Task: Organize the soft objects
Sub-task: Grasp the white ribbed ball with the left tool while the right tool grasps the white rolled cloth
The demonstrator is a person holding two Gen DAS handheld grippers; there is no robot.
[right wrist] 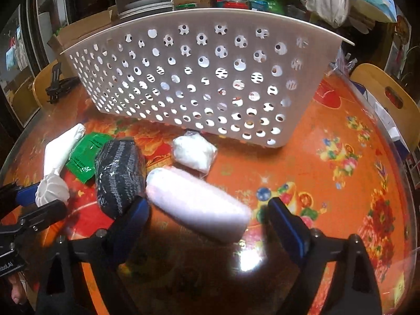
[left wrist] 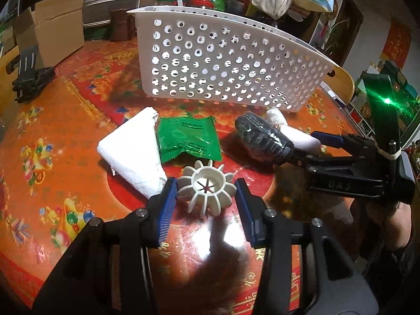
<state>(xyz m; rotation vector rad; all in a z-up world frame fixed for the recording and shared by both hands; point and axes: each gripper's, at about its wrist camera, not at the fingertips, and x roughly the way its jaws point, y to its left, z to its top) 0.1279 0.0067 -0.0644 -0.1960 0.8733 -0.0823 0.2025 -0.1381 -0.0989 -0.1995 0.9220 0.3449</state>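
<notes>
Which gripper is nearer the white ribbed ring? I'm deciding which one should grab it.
Left. The left gripper is open with the white ribbed ring between its fingers. The right gripper is off to the ring's right, open around the white roll.

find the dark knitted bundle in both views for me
Left wrist view: the dark knitted bundle lies right of centre, beside the green packet.
Right wrist view: the bundle lies left of centre, right of that packet.
Shared landmark: the white perforated basket stands behind it.
</notes>
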